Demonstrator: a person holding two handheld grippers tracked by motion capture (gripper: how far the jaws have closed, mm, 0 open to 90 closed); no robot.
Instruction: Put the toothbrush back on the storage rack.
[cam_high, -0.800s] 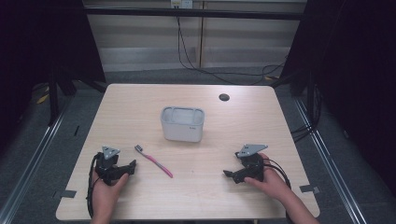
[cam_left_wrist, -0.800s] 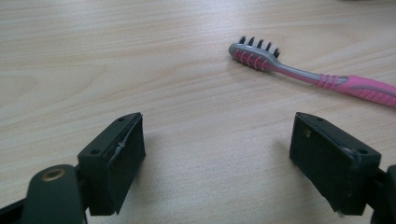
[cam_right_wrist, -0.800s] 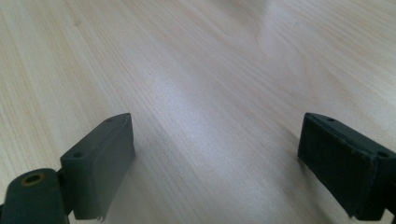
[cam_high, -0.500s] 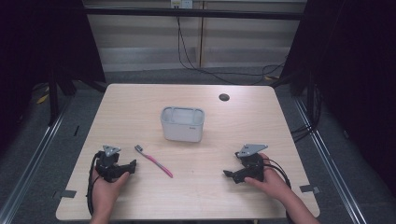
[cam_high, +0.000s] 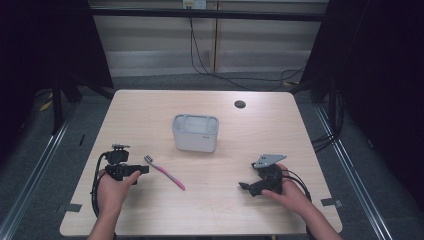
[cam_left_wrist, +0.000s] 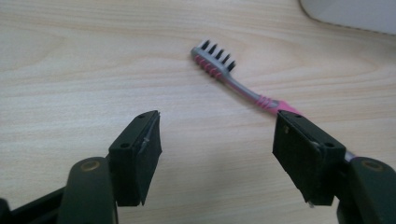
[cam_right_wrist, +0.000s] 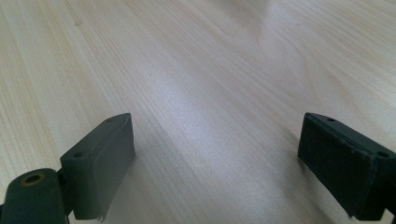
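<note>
Left gripper (cam_left_wrist: 217, 154) jaws spread wide, nothing between them, held low over the table (cam_high: 150, 107) in the person's left hand (cam_high: 112, 187), near-left of the white container (cam_high: 195, 133). Pointing toward the toothbrush (cam_left_wrist: 238, 84): pink and grey, lying flat on the wood, bristle head nearer the container, handle running away from it toward the near edge. In the left gripper view, handle passes behind the right-side jaw; contact between them not clear. Container corner visible at top right of that view. Right gripper (cam_right_wrist: 219, 163) also wide open, empty, bare wood grain between its jaws. In the high view, sits near-right of the container (cam_high: 245, 186), held by the right hand (cam_high: 290, 195), grey three-cornered plate (cam_high: 268, 160) on top, cable trailing back along the forearm. Container standing upright, roughly mid-table, well apart from both grippers. Small dark round spot (cam_high: 240, 104) on the table beyond the container, to its far right.
</note>
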